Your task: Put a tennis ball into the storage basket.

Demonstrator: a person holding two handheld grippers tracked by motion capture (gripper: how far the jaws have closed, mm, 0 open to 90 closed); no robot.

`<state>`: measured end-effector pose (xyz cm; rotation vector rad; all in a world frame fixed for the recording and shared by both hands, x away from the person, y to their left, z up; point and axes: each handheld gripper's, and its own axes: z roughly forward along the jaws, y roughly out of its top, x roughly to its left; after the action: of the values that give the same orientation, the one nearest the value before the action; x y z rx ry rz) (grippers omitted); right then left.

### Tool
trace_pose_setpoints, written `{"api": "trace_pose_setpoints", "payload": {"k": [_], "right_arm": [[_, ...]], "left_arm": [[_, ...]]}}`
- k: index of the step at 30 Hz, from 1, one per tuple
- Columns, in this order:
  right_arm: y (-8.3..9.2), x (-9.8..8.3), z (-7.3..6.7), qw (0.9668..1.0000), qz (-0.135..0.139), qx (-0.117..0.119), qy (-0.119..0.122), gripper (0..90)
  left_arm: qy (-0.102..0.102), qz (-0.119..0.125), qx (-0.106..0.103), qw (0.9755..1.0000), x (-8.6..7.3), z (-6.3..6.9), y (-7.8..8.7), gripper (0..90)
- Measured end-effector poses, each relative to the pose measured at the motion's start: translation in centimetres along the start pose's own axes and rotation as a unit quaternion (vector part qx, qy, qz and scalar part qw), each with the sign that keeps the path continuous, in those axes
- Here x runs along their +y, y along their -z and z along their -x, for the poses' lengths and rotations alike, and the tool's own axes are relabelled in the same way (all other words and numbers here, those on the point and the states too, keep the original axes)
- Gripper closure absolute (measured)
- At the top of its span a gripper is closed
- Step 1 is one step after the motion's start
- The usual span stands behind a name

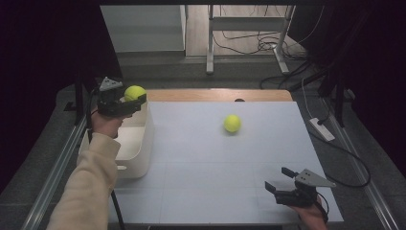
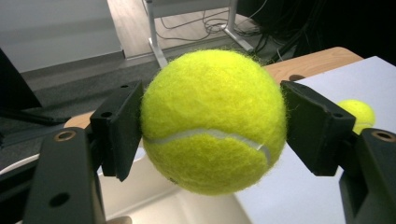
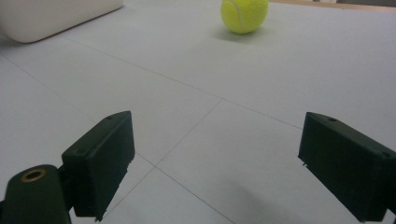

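My left gripper (image 1: 130, 100) is shut on a yellow tennis ball (image 1: 134, 92) and holds it above the far end of a white bin (image 1: 141, 143) at the table's left edge. In the left gripper view the held ball (image 2: 213, 121) sits squeezed between both black jaws, with the bin's inside below it. A second tennis ball (image 1: 232, 123) rests on the white table top, right of centre and toward the far side. My right gripper (image 1: 280, 178) stands open near the front right corner, low over the table, pointing toward that ball (image 3: 244, 14), with nothing between its jaws.
The white table surface (image 1: 206, 167) lies between the bin and my right gripper. A wooden strip (image 1: 218, 94) runs along the far edge. Cables and a power strip (image 1: 321, 129) lie on the floor to the right; a metal frame (image 1: 210, 38) stands behind.
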<state>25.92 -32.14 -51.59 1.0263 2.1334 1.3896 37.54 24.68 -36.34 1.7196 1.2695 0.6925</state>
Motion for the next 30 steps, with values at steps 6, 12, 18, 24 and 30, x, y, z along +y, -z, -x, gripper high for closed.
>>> {"api": "trace_pose_setpoints", "payload": {"k": [6, 12, 18, 24, 30], "right_arm": [[0.0, 0.0, 0.0, 1.0000, -0.001, 0.000, 0.001, 10.8], [-0.1, 0.0, 0.0, 1.0000, -0.003, 0.000, 0.004, 10.8], [-0.1, 0.0, 0.1, 1.0000, -0.004, 0.000, 0.003, 10.8], [-0.2, -0.1, 0.1, 1.0000, -0.005, 0.002, 0.003, 10.8], [-0.2, -0.1, 0.1, 1.0000, -0.005, 0.002, 0.003, 10.8]], "left_arm": [[0.007, -0.007, 0.008, 0.9999, -0.1, -0.8, -0.1, 26.8], [0.013, -0.019, 0.026, 0.9994, -0.2, -2.0, -0.2, 26.8], [0.017, -0.034, 0.039, 0.9985, -0.5, -2.8, -0.6, 26.8], [0.020, -0.043, 0.047, 0.9978, -0.8, -3.4, -0.8, 26.8], [0.022, -0.064, 0.058, 0.9960, -1.4, -4.1, -1.2, 26.7]]}}
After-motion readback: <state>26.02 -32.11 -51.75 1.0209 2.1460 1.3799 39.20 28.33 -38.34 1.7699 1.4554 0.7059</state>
